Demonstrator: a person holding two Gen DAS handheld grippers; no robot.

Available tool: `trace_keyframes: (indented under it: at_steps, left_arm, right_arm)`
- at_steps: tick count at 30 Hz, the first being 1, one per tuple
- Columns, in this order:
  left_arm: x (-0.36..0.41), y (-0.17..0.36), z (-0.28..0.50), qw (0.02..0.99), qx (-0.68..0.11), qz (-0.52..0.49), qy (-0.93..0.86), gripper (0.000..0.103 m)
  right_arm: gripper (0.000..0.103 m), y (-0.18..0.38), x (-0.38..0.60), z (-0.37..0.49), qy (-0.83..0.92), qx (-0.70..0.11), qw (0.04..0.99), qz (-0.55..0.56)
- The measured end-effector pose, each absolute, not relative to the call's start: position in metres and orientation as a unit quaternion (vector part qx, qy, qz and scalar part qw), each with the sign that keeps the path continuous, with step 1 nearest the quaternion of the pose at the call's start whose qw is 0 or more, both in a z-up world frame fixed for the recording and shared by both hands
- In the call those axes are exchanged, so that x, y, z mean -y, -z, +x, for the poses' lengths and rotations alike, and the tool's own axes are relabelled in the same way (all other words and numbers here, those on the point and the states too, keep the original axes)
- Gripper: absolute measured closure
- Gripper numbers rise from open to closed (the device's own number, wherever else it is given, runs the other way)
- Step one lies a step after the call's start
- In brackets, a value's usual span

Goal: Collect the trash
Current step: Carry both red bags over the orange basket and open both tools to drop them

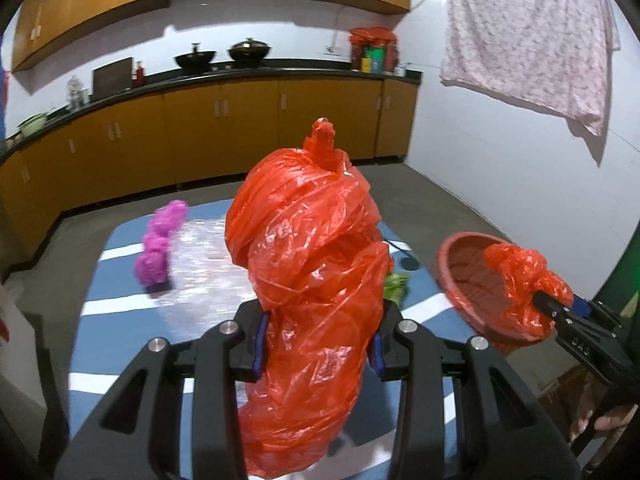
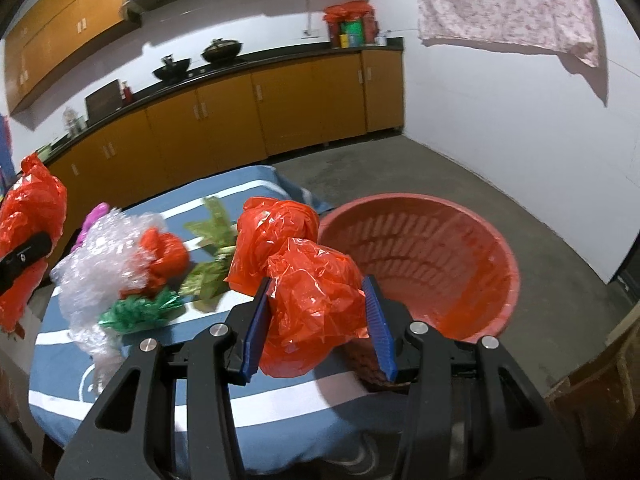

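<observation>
From the left wrist, the left gripper (image 1: 318, 340) is clamped part-open on a long red plastic bag (image 1: 308, 280), raised over a table (image 1: 120, 304) with a blue, white-striped cloth. Yellow-brown cabinets (image 1: 224, 120) line the far wall.

From the right wrist, the right gripper (image 2: 318, 320) pinches a crumpled red bag (image 2: 316, 300) just beside a red basket (image 2: 460, 272) on grey floor (image 2: 400, 172). Bubble wrap (image 2: 96, 264) lies on the table.

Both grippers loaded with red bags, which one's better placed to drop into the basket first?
Probably right: the right gripper, shut on its red bag, sits at the red basket rim. The left gripper holds its bag over the table.
</observation>
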State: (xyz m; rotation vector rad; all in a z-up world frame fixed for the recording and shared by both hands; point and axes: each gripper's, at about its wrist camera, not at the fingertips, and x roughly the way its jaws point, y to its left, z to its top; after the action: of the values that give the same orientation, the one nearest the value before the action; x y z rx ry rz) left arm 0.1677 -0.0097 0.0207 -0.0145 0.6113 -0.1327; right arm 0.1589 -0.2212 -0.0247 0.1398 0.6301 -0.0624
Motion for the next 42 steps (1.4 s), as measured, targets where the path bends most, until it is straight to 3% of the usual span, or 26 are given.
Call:
trace_keyframes:
  at_steps: [27,42]
  left_arm:
    - [0.175,0.031,0.247,0.914,-0.345,0.041,0.21,0.065]
    - [0.216,0.058,0.282,0.897,-0.359,0.056,0.251,0.065]
  right_arm:
    - [0.057,0.039,0.31,0.196,0.137,-0.306,0.935,0.113]
    - [0.057,0.043,0.339,0.215,0.167,-0.298,0.928,0.149]
